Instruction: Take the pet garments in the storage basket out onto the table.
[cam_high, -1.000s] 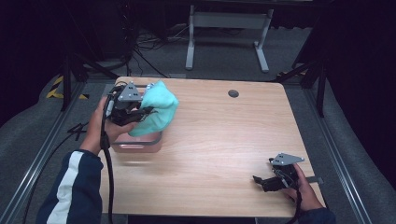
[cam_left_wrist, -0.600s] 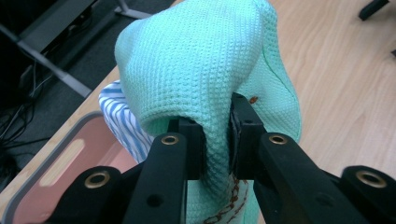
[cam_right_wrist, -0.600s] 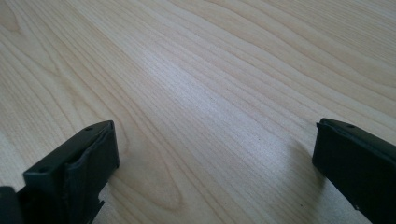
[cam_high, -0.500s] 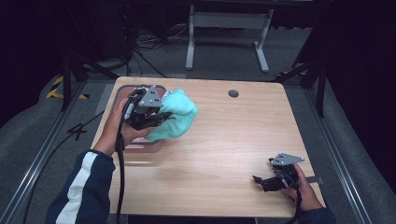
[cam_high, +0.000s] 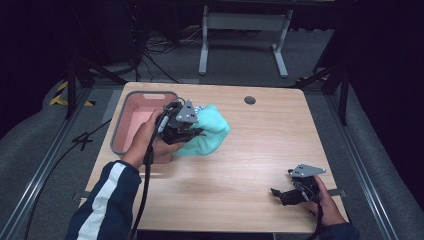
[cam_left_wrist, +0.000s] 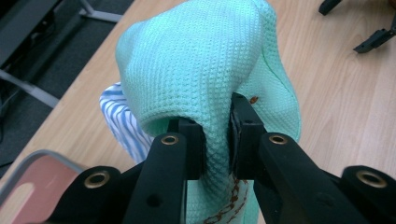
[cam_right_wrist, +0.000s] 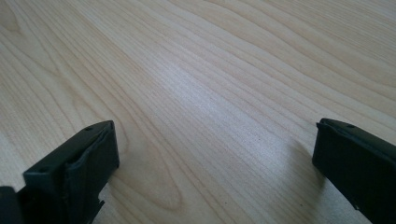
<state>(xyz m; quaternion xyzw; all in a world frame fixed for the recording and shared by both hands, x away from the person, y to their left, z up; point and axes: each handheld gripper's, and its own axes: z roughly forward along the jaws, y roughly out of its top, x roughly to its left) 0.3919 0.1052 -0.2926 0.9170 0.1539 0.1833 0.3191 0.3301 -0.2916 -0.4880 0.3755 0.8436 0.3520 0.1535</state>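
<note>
A mint-green knitted cloth (cam_high: 207, 132) hangs bunched over the left-middle of the wooden table (cam_high: 250, 165). My left gripper (cam_high: 187, 131) is shut on a fold of the green cloth (cam_left_wrist: 210, 84), its jaws pinching the fabric from both sides. A blue-and-white striped cloth (cam_left_wrist: 123, 123) peeks out under the green one. Behind the left hand, a pink tub with a grey rim (cam_high: 135, 122) sits at the table's far left. My right gripper (cam_high: 285, 192) rests low at the near right of the table, jaws wide open over bare wood (cam_right_wrist: 210, 116).
A small dark round grommet (cam_high: 249, 100) sits in the tabletop at the back. A black cable (cam_high: 145, 190) trails from the left gripper along the sleeve. Beyond the table stand a metal frame (cam_high: 245, 30) and dark floor.
The left gripper has carried the green cloth rightward and nearer, away from the pink tub, which now shows uncovered. The right gripper has stayed put.
</note>
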